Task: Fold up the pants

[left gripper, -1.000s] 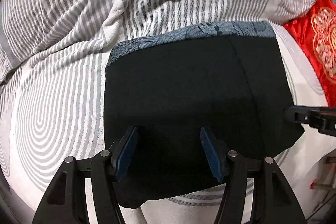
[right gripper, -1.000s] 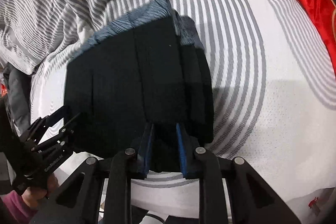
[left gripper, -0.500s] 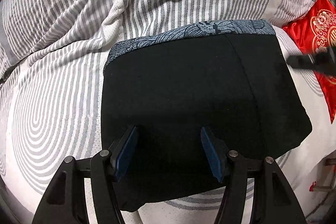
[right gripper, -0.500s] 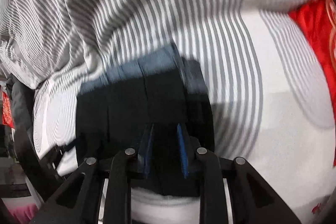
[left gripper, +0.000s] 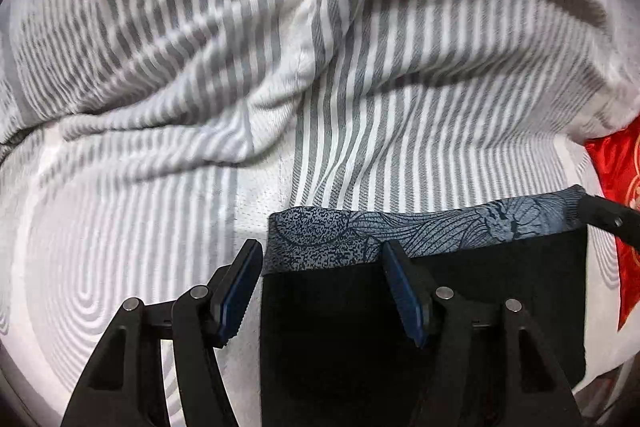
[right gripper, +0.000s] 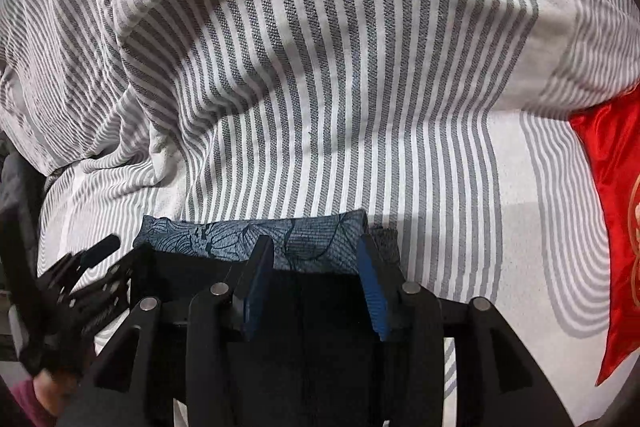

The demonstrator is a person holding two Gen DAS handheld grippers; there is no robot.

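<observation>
The folded black pants [left gripper: 480, 307] lie flat on a bed covered with a grey-and-white striped sheet [left gripper: 360, 127]. In the left wrist view the pants fill the lower right, from about 3 to 6 o'clock. A patterned blue-grey waistband [left gripper: 440, 231] runs along their far edge.

The left hand-held gripper [left gripper: 320, 291] points steeply down at the bed with its jaws standing open. Its left finger sits over bare sheet just beside the pants' left edge. Its right finger sits over the black cloth just below the waistband. The pads press on nothing, and the near left corner of the pants lies in the gap between them. A black part of the right hand-held gripper shows at about 3 o'clock, by the right end of the waistband.

In the right wrist view the pants [right gripper: 320, 327] lie at the bottom centre, around 6 o'clock, with the waistband [right gripper: 240, 235] across their top edge. The right hand-held gripper [right gripper: 318, 287] has just been opening. Its blue pads now stand apart over the right part of the waistband, with cloth between them. The pads do not appear to clamp it. The left hand-held gripper appears blurred at about 8 o'clock, with a bit of the person's hand [right gripper: 52, 391] below it.

A red cushion [right gripper: 612, 227] with gold embroidery lies on the bed at 3 o'clock, well apart from the pants. The rumpled striped bedding [right gripper: 280, 27] rises in folds across the top of both views.
</observation>
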